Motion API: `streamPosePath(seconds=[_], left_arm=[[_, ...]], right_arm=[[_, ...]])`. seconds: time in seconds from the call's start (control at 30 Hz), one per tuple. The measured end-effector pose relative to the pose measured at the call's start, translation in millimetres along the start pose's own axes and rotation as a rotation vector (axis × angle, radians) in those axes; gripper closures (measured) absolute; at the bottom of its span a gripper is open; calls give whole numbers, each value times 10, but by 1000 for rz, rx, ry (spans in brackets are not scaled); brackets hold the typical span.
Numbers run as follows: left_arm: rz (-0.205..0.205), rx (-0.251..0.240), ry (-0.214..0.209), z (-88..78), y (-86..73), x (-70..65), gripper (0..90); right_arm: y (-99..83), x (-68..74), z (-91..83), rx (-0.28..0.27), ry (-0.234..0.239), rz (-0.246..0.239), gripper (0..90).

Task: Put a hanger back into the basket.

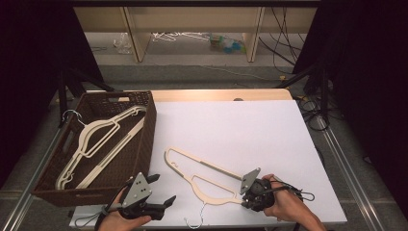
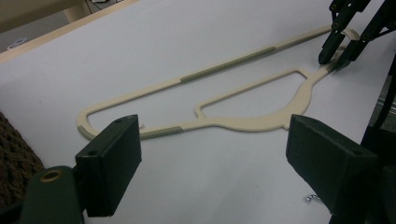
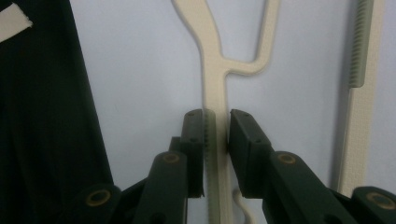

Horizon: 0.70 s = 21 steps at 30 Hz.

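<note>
A cream plastic hanger [image 1: 207, 168] lies flat on the white table top [image 1: 240, 130], its metal hook [image 1: 195, 222] near the front edge. My right gripper [image 1: 245, 201] is shut on the hanger's right-hand arm; in the right gripper view the cream strip [image 3: 212, 70] runs between the two pads of the right gripper [image 3: 215, 140]. My left gripper [image 1: 163, 188] hovers open at the front left, short of the hanger. In the left gripper view the hanger [image 2: 224, 70] lies ahead of the wide-apart jaws of the left gripper [image 2: 212, 154], with the right gripper [image 2: 335, 58] at its far end.
A brown woven basket [image 1: 149, 130] stands on the table's left side and holds cream hangers [image 1: 103, 139]. The table's front edge runs just under both hands. Beyond the far edge are wooden shelving legs [image 1: 134, 33] and loose cables [image 1: 284, 43] on the floor.
</note>
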<state>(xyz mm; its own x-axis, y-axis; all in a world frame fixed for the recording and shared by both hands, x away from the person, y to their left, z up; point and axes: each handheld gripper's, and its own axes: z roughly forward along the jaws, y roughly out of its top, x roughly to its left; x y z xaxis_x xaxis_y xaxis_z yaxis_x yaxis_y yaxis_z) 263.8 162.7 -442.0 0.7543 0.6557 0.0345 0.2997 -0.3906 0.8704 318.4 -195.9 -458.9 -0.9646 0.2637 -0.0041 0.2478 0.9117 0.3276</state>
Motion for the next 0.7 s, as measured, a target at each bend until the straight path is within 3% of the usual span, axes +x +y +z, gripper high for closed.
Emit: streamPosePath(seconds=[0.17, 0.5, 0.6, 0.63, 0.7], left_arm=[[0, 2, 3, 2, 5, -7, 181], [21, 16, -5, 43, 1, -14, 190], [66, 42, 0, 114, -8, -41, 202], [102, 63, -1, 132, -4, -46, 207], [122, 68, -16, 191, 3, -70, 220]], right_arm=[[23, -6, 17, 8, 1, 9, 751], [45, 16, 22, 22, -7, -19, 795], [48, 14, 6, 19, -1, -19, 796], [48, 10, -2, 18, 9, -22, 796], [50, 17, -49, 1, 10, -30, 797]])
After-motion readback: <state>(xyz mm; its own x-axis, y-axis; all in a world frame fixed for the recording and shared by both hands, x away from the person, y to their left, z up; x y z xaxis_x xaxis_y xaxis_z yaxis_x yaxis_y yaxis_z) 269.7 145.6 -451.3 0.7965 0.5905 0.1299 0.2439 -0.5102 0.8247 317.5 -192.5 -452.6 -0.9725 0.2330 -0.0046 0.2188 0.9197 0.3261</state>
